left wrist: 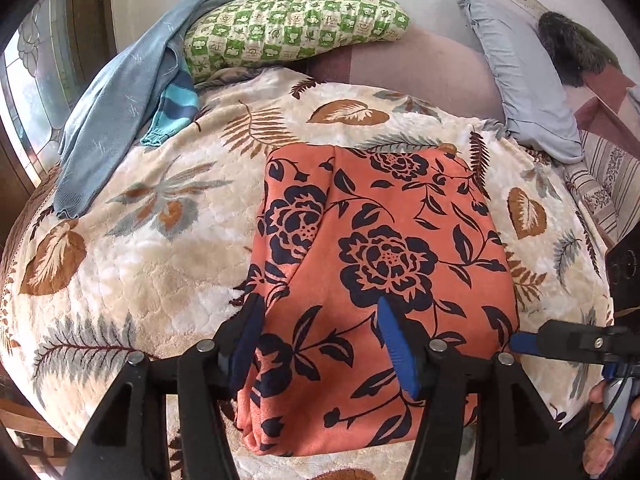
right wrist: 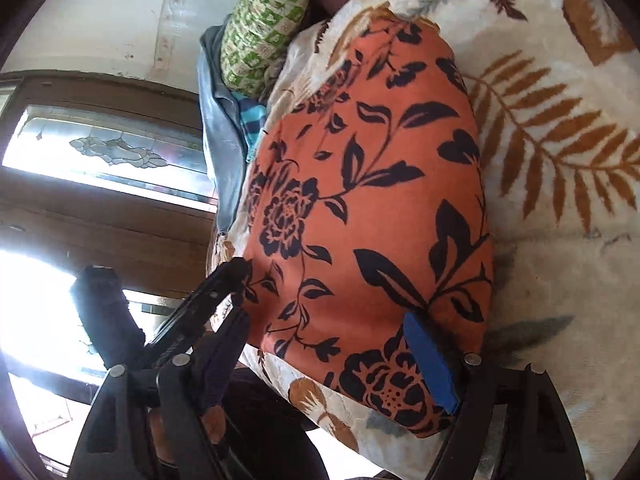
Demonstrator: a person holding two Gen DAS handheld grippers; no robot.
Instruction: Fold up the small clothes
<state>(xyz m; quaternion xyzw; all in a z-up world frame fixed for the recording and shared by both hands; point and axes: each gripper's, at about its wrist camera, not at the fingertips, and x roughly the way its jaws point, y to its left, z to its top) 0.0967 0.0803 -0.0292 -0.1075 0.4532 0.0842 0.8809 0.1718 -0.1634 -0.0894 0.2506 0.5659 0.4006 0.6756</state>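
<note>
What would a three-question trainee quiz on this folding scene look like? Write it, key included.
1. True or false: the left gripper is clamped shut on the orange floral cloth.
2. Which lies nearest the green checked pillow? A) the blue-grey garment B) the grey pillow C) the right gripper
3. Fill in: the orange floral cloth lies on a cream blanket printed with ____.

Key:
1. False: its jaws stand apart over the cloth and the pads do not press on it.
2. A: it is draped against the pillow's left end.
3. Leaves, brown and grey.
</note>
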